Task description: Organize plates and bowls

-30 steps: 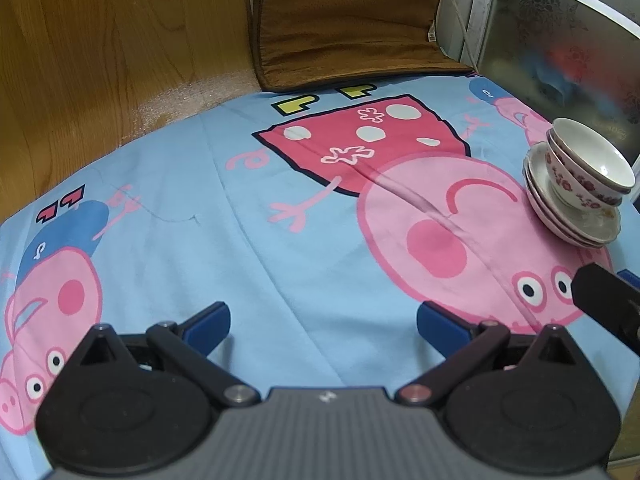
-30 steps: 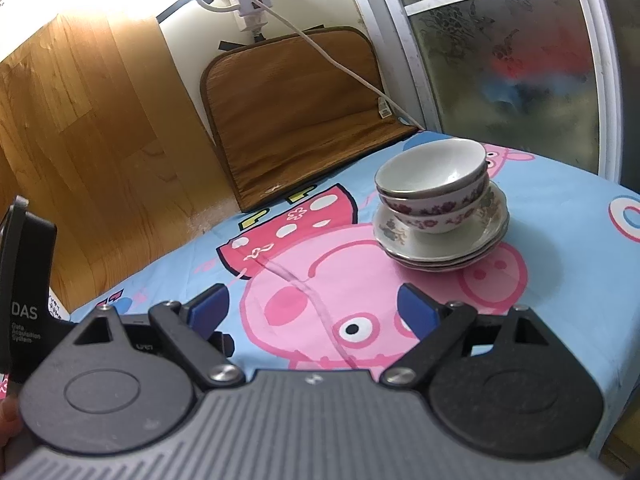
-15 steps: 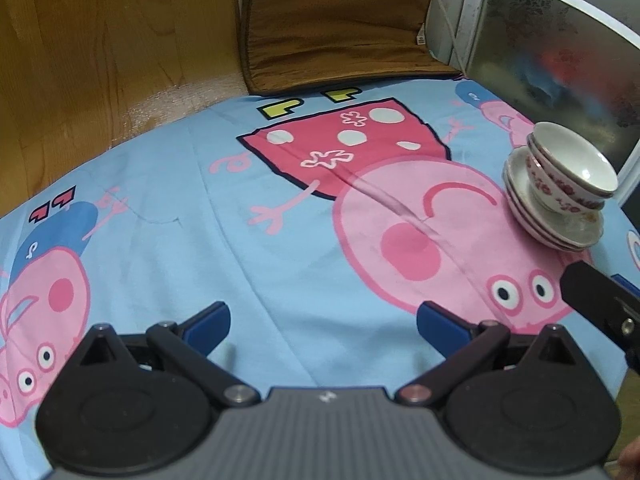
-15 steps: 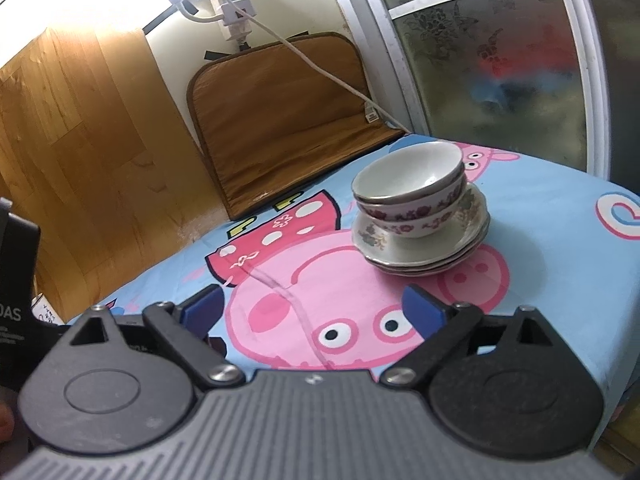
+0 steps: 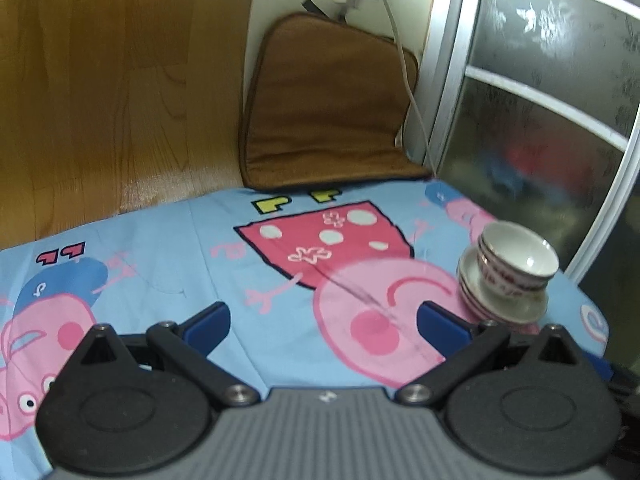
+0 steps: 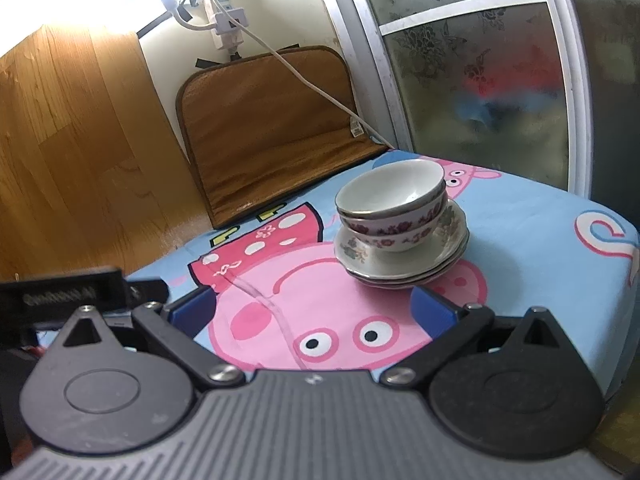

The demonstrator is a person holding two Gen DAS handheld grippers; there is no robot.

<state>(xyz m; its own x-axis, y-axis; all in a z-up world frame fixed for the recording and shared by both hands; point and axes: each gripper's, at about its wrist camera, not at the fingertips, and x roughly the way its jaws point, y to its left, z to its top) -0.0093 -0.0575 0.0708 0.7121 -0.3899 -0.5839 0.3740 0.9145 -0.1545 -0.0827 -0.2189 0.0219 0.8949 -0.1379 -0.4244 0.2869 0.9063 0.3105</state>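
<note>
Two white floral bowls (image 6: pixel 394 204) sit nested on a stack of floral plates (image 6: pixel 404 268), on the blue cartoon-pig cloth (image 6: pixel 520 240) near its right edge. My right gripper (image 6: pixel 311 307) is just in front of the stack. Its jaws are opening, with nothing but cloth between the blue pads. In the left wrist view the same bowls (image 5: pixel 516 264) and plates (image 5: pixel 500 304) stand to the right of my left gripper (image 5: pixel 324 320). That gripper is open and empty, held above the cloth (image 5: pixel 160 280).
A brown padded mat (image 6: pixel 272 132) leans against the back wall, with a power strip and a white cable (image 6: pixel 228 20) above it. Wood panelling (image 5: pixel 100 100) runs along the left and a frosted glass door (image 6: pixel 480 80) along the right. The cloth drops off just right of the stack.
The left wrist view has lifted and tipped up, so more wall shows and the stack sits lower in the frame. The right gripper's pads have spread slightly. The stack has not moved.
</note>
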